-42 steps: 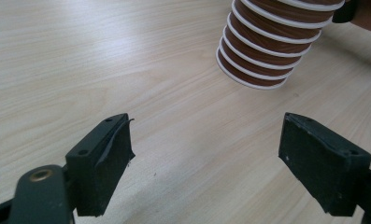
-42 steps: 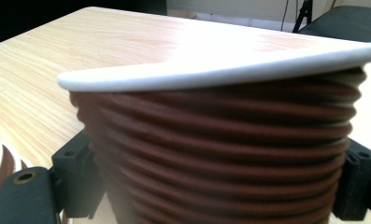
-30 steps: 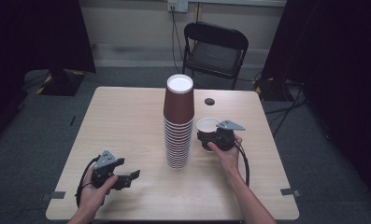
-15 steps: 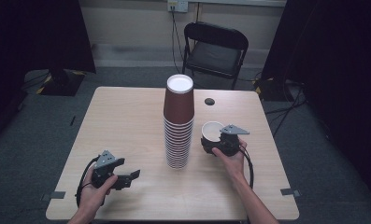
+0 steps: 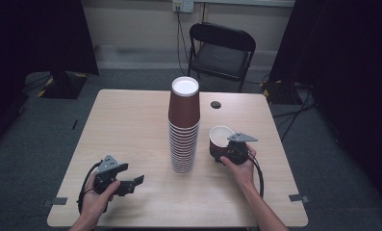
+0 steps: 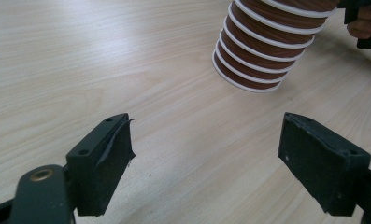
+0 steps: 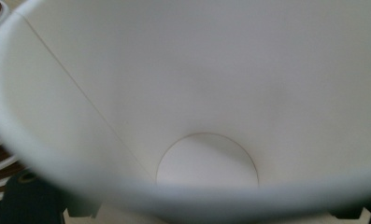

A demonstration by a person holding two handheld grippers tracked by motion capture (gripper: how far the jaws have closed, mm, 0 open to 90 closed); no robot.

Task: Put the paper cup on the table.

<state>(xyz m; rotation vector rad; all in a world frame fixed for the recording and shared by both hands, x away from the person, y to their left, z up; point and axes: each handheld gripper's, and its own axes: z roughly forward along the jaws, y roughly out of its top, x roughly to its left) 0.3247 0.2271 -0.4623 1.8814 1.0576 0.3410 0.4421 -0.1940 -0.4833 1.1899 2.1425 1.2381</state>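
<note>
**Q:** Jaws first: how do yours stand?

**Me:** Jaws of my right gripper [image 5: 225, 153] have just been closing, and a single brown paper cup [image 5: 221, 141] sits between them, mouth up; I judge them clamped on its wall. From the right gripper view the cup's white inside [image 7: 206, 93] crowds right up over my jaws, its round bottom ahead of them. My left gripper [image 5: 136, 182] is released, jaws spread wide with bare table [image 6: 103, 56] between them.

**Q:** And where is the rest?

**Me:** Just left of my right jaws stands the tall stack of upturned cups [image 5: 184, 130]; in the left gripper view its bottom rims [image 6: 262, 60] lie ahead and to the right of my left jaws, well apart.

**Q:** Which step is this?

**Me:** I'd say 1 cup is off the stack and in hand. Next likely calls for a firm hold, carrying it clear without bumping the stack, and setting it down upright.
</note>
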